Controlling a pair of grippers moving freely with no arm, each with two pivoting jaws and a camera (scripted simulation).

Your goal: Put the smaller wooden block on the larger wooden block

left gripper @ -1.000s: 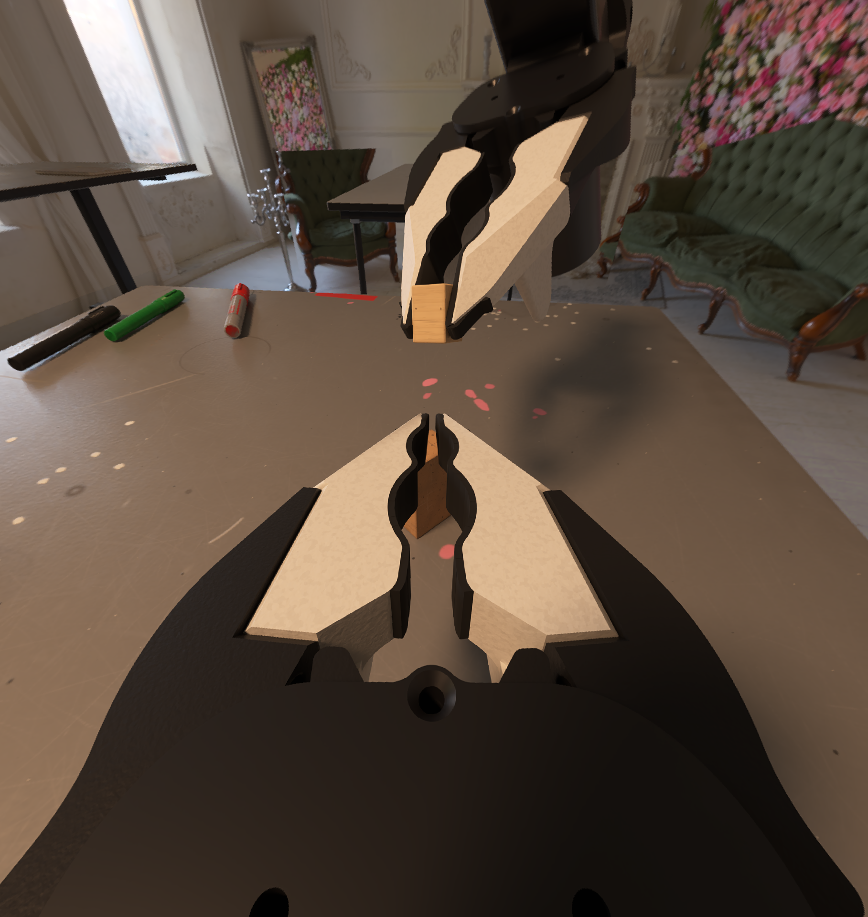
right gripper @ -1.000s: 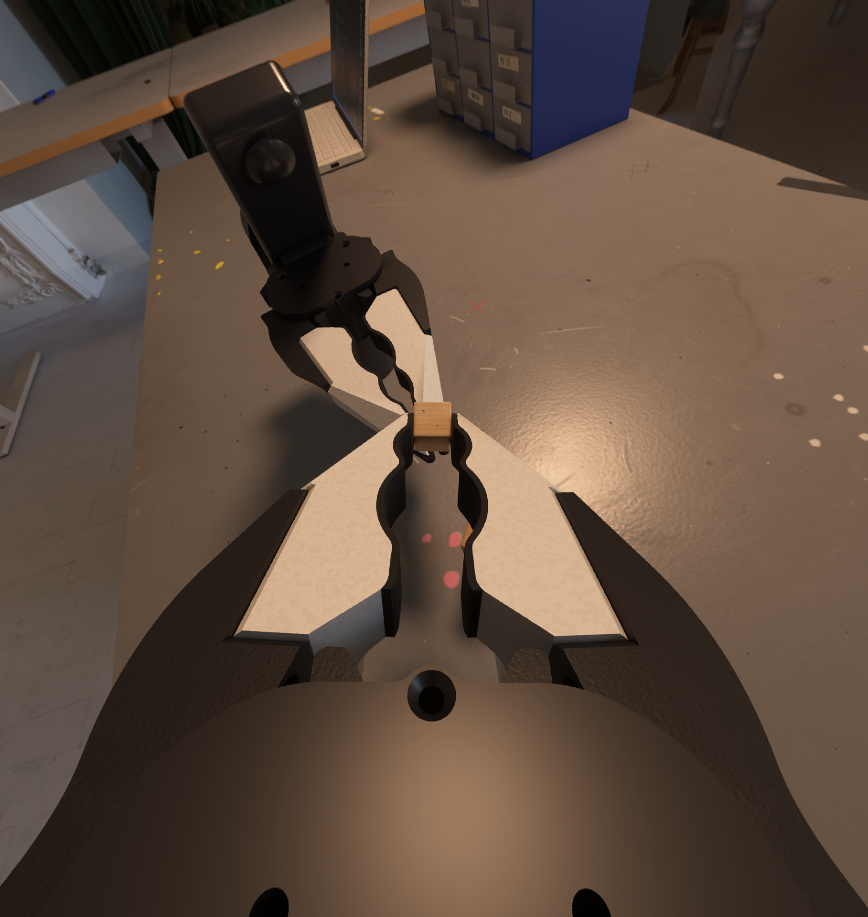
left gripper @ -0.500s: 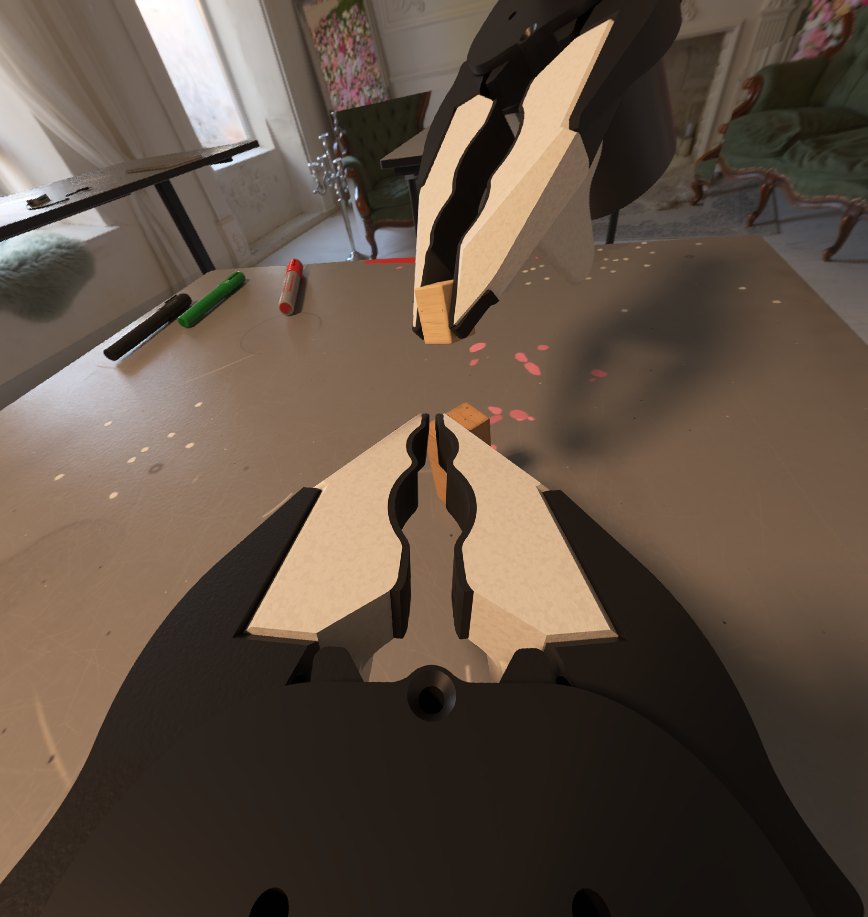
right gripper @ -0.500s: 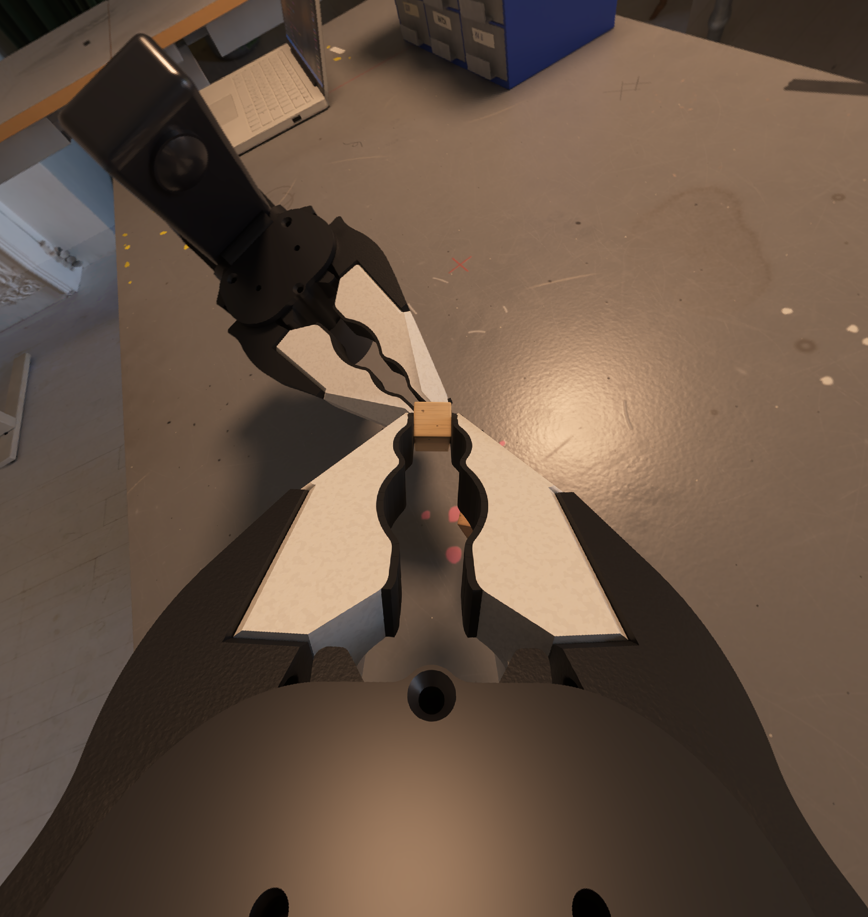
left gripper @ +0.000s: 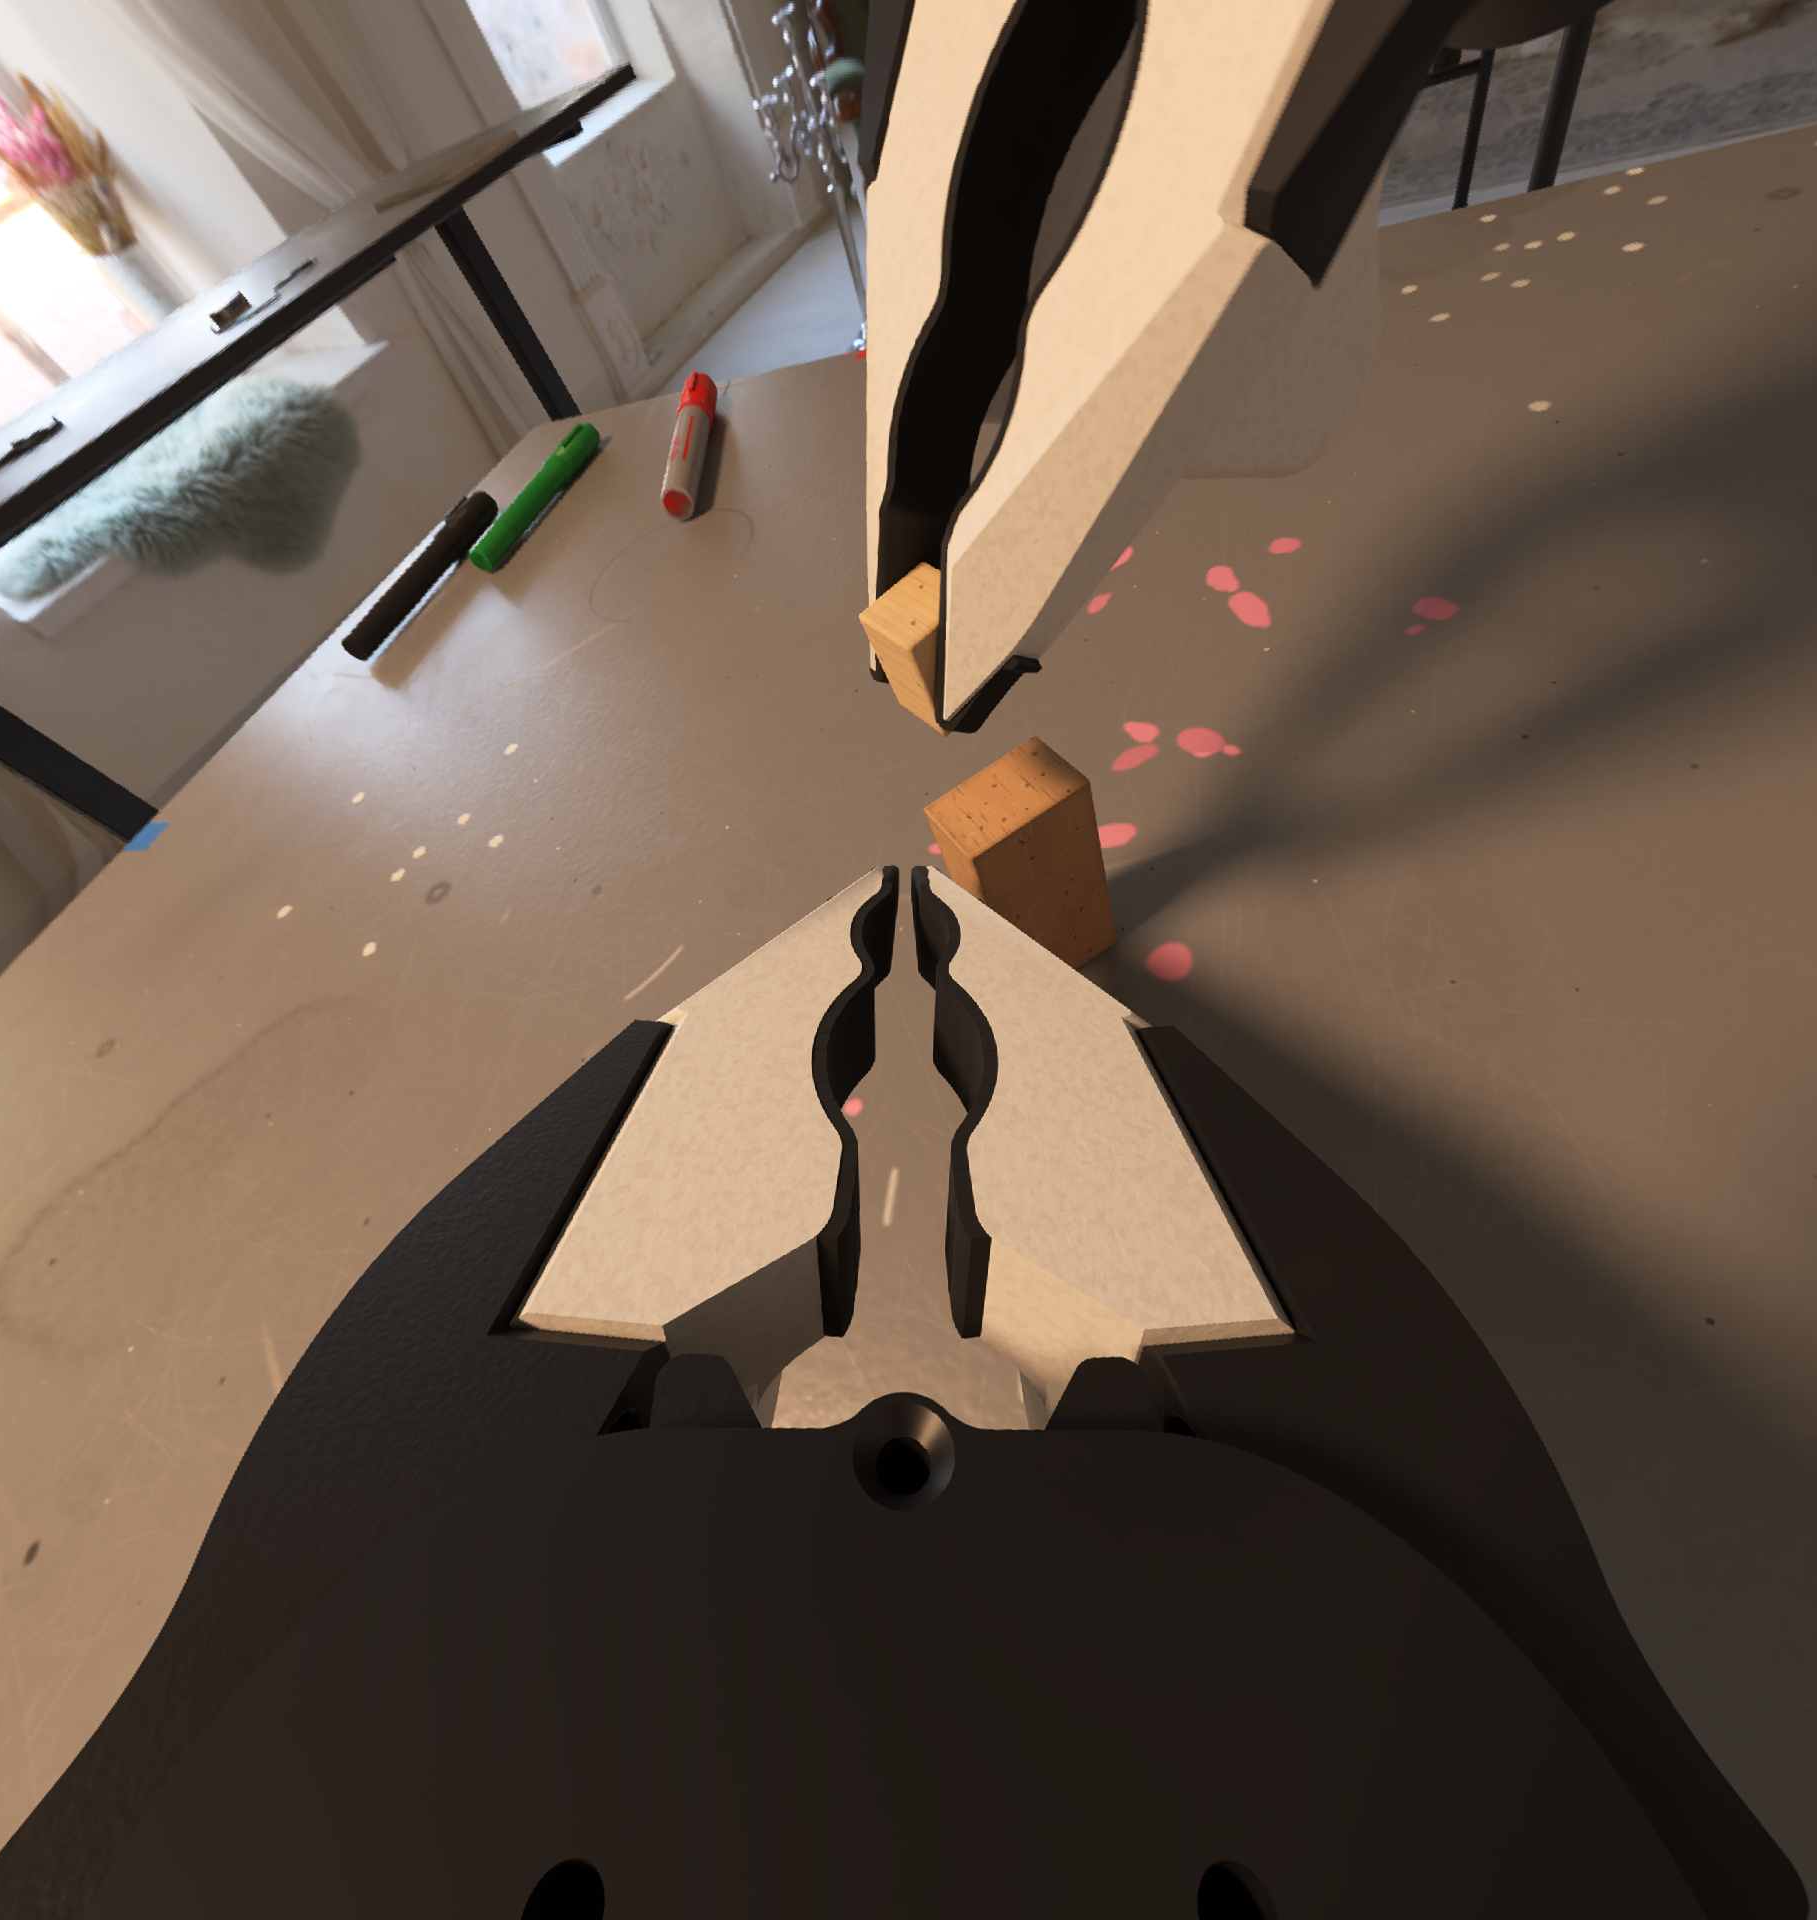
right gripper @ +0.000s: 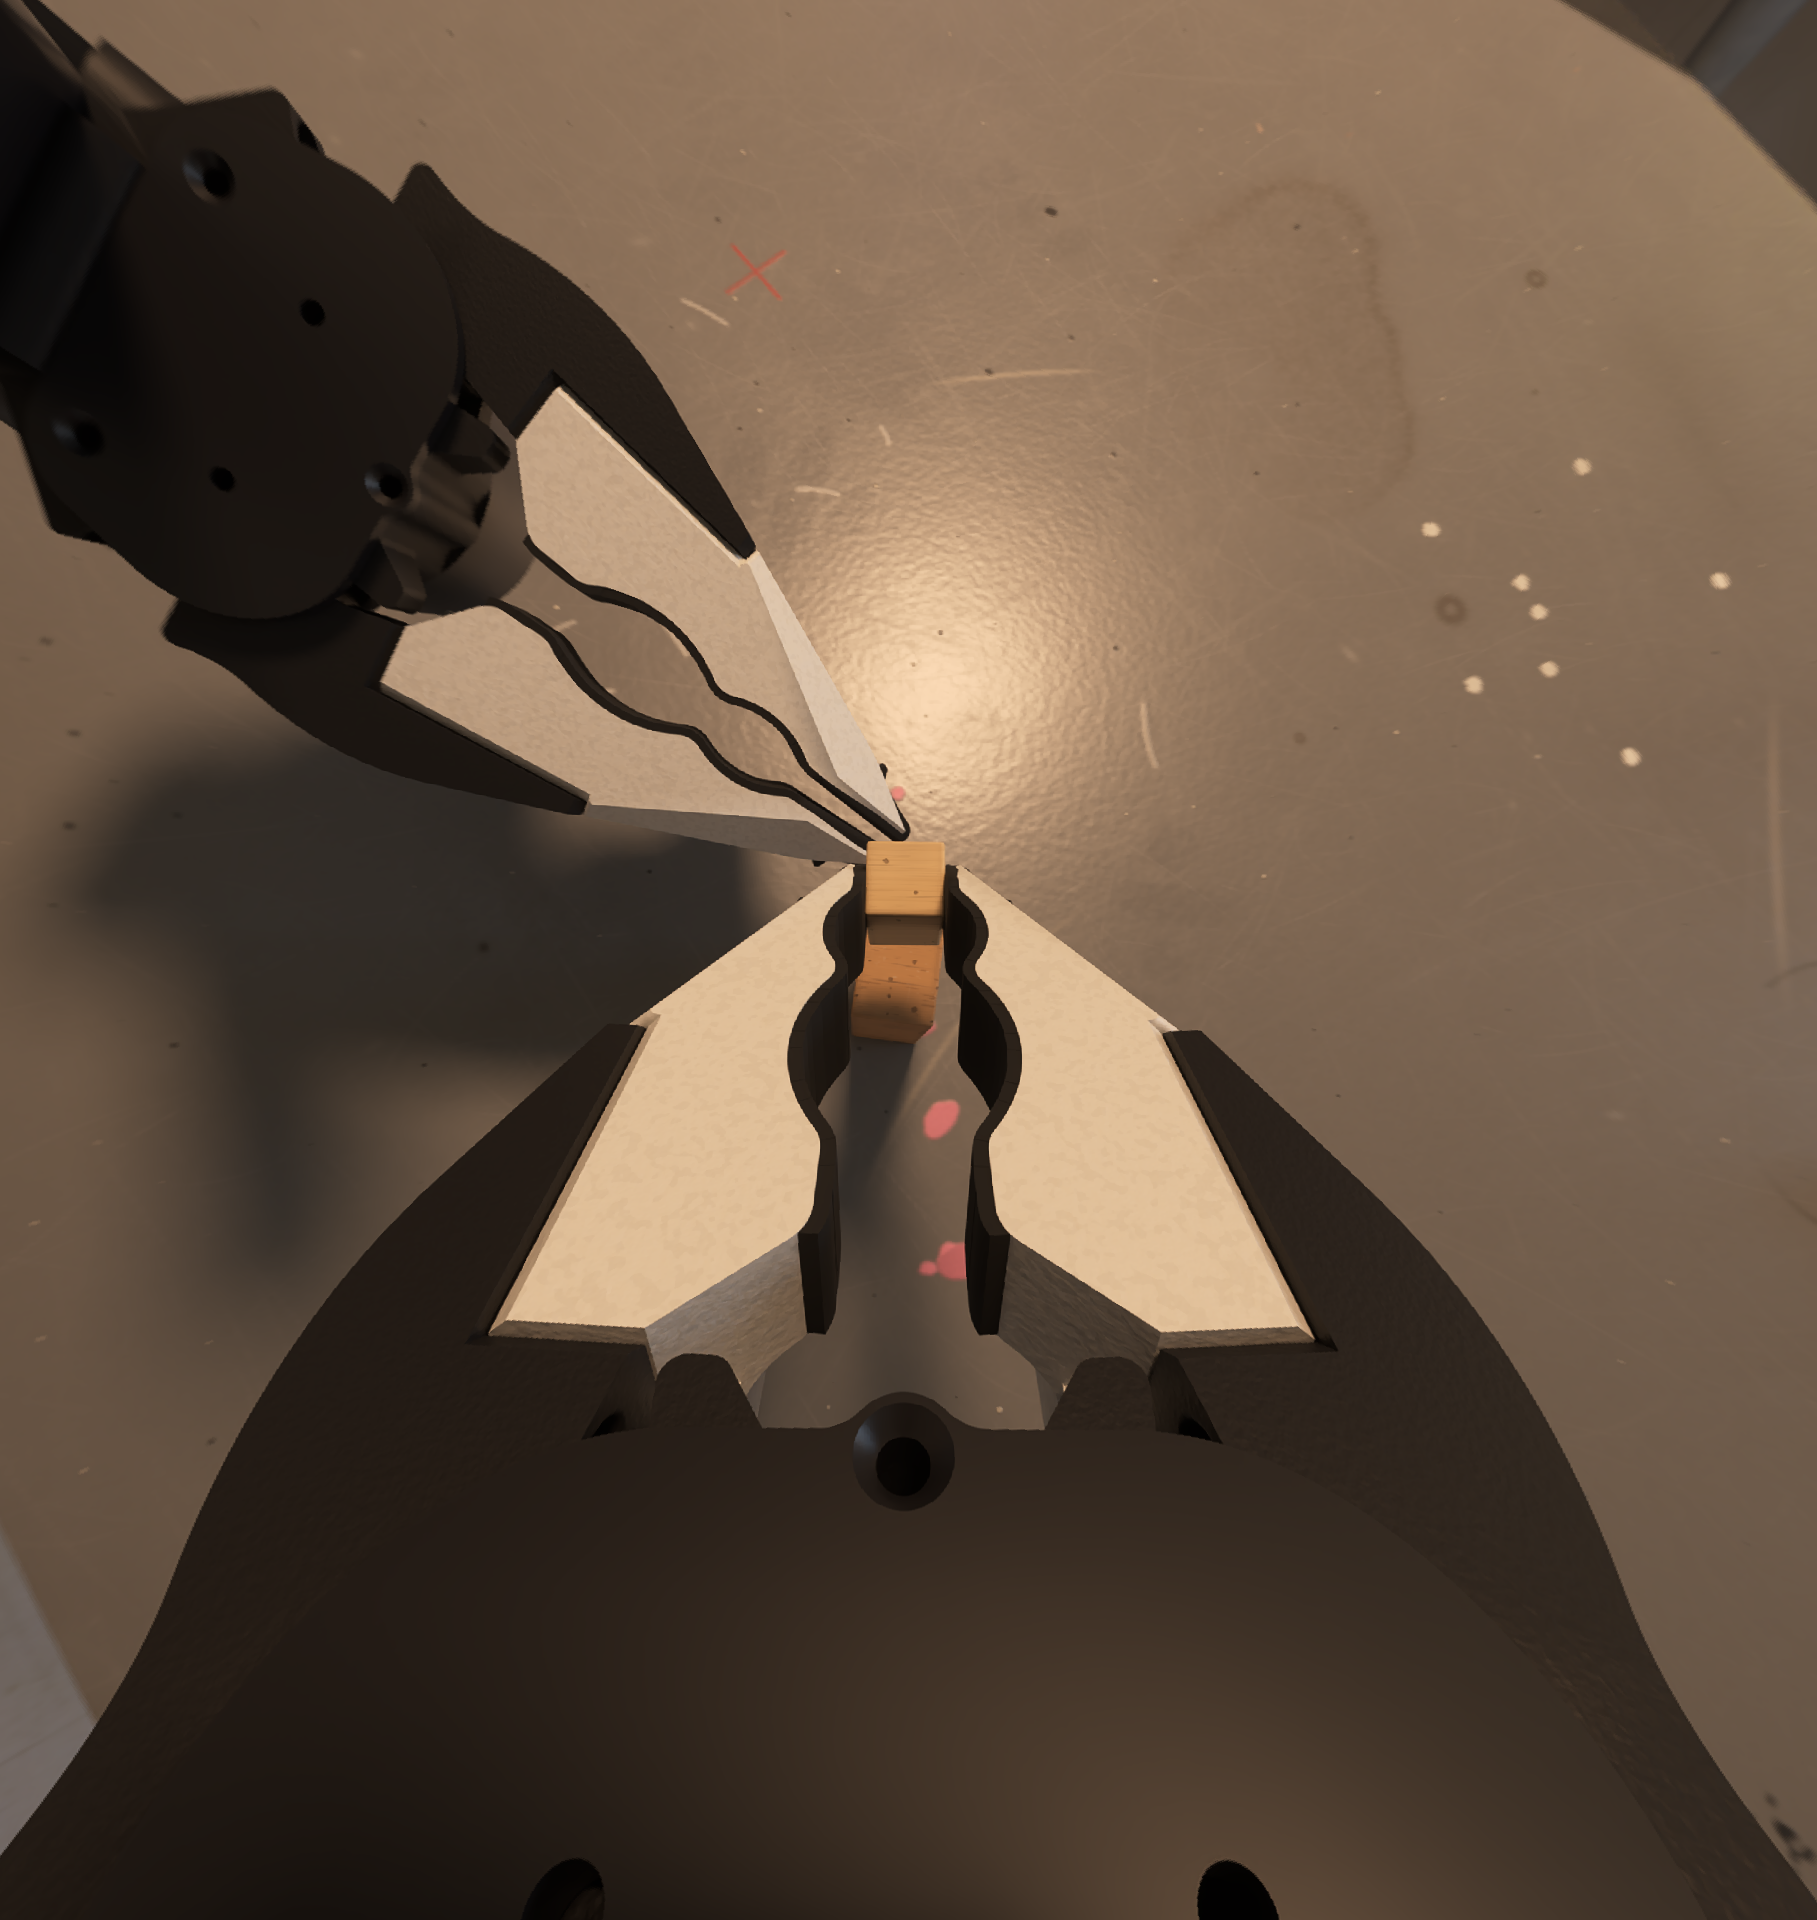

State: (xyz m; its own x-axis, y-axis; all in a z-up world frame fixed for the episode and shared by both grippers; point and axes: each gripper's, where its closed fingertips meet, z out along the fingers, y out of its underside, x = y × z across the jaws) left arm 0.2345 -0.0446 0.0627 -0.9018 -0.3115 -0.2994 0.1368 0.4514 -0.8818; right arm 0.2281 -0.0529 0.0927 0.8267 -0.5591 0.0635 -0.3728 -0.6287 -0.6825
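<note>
Two blocks (left gripper: 906, 646) (left gripper: 1029, 840); smaller between fingers (left gripper: 1029, 520)

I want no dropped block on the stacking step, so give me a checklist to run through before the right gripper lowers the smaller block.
1. Right gripper holds the smaller wooden block firmly: ok, both fingers are shut on it at their tips.
2. Larger wooden block stands upright on the table: ok.
3. Its top face is free: ok, nothing rests on it.
4. Left gripper has let go: ok, its fingers are nearly shut and empty, beside the block.
5. Left gripper is out of the descent path: cannot tell, its tips lie very near both blocks in the right wrist view.
6. Smaller block is centred above the larger: cannot tell, the left wrist view suggests an offset.
</note>
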